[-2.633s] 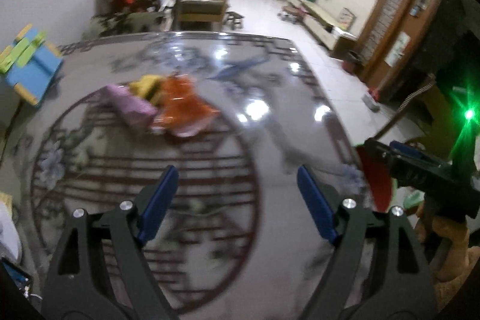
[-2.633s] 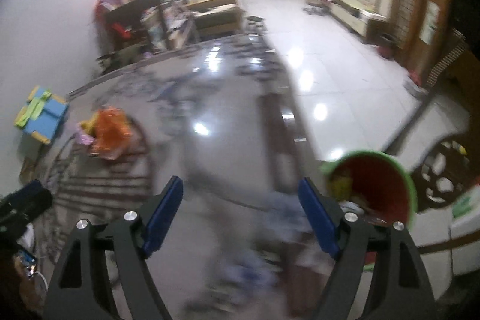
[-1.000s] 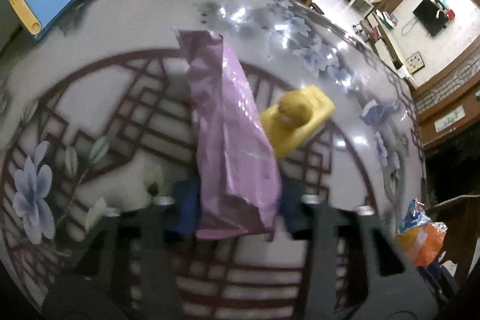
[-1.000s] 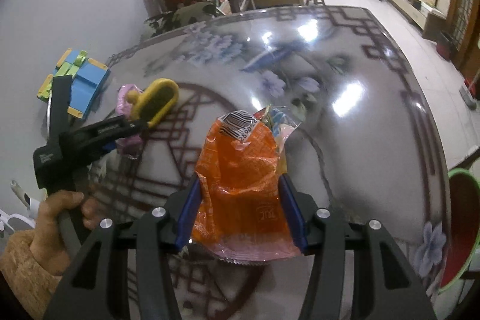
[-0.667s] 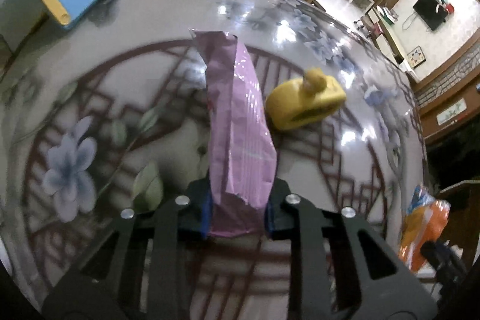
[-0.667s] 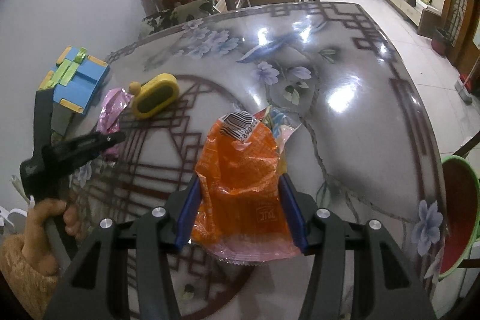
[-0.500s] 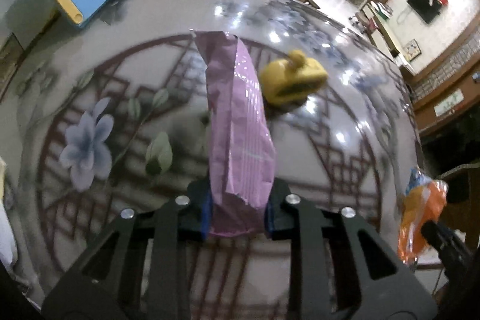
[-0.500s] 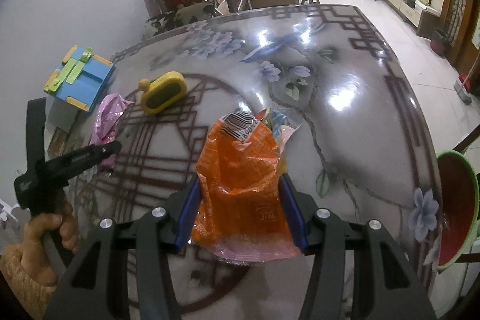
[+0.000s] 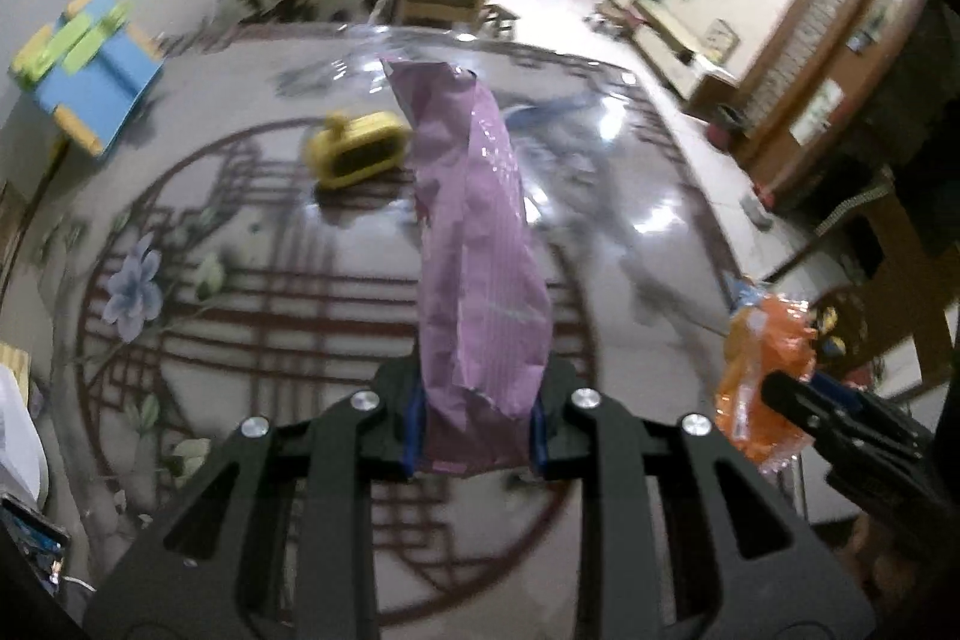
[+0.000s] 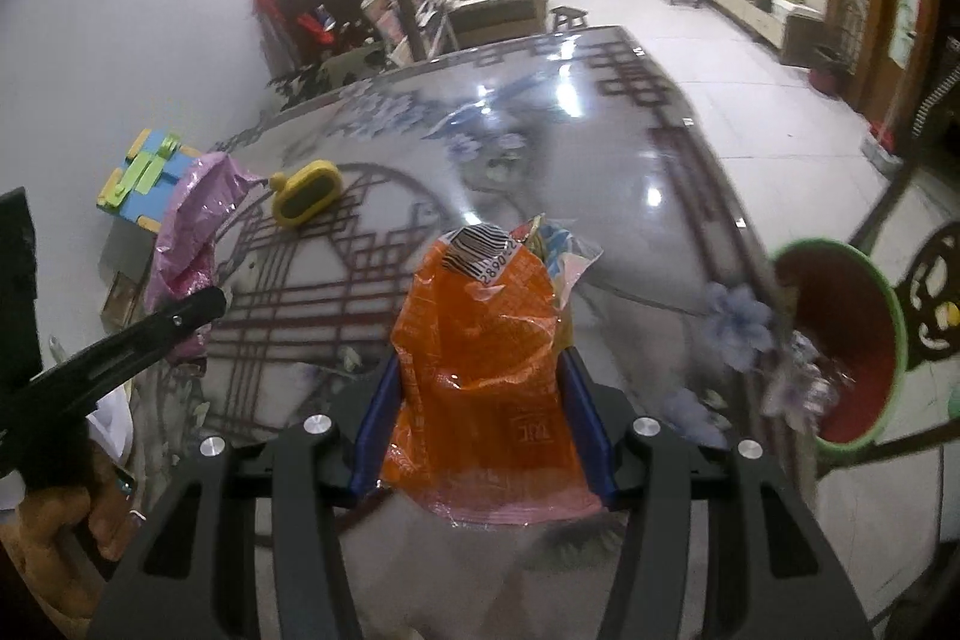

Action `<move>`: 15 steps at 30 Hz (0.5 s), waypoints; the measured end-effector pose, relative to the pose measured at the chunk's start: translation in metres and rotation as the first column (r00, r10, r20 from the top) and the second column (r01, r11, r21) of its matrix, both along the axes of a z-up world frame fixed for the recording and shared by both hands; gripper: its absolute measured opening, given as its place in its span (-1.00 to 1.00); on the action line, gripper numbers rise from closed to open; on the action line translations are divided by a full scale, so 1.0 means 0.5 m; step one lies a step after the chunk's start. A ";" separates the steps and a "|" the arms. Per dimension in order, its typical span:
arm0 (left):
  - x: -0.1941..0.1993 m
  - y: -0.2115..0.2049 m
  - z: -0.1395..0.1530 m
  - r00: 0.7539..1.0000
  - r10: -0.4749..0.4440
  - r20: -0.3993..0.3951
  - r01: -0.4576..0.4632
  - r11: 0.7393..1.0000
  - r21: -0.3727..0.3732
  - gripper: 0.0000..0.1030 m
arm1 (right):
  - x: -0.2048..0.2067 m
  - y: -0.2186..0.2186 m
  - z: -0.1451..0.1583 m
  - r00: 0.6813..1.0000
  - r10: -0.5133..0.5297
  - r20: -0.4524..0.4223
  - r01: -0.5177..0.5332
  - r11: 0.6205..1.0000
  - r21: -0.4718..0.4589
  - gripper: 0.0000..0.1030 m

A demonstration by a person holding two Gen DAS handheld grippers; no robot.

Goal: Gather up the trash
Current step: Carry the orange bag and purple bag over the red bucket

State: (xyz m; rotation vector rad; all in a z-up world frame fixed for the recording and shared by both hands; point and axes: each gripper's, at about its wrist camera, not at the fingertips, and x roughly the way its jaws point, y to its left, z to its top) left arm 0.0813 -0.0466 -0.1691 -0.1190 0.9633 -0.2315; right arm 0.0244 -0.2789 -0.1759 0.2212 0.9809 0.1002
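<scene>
My left gripper (image 9: 474, 430) is shut on a pink foil wrapper (image 9: 477, 244) and holds it up above the patterned table (image 9: 240, 280). My right gripper (image 10: 483, 430) is shut on an orange snack bag (image 10: 486, 370), also lifted off the table. The orange bag shows at the right of the left wrist view (image 9: 762, 376), and the pink wrapper at the left of the right wrist view (image 10: 192, 226). A red bin with a green rim (image 10: 840, 340) stands past the table's right edge, with some trash inside.
A yellow timer-like gadget (image 9: 357, 148) lies on the table beyond the wrapper; it also shows in the right wrist view (image 10: 306, 199). A blue and green toy (image 9: 84, 64) sits by the far left edge. A chair back (image 10: 936, 292) stands next to the bin.
Both grippers closed on their wrappers and lifted them off the table. The left gripper has swung right and pulled back from the yellow gadget; the right gripper has turned toward the bin.
</scene>
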 end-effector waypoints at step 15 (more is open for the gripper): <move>-0.072 -0.202 0.024 0.979 -0.203 0.019 0.203 0.979 0.012 -0.51 | -0.129 -0.165 0.011 0.982 -0.186 0.014 0.186 0.983 0.011 -0.02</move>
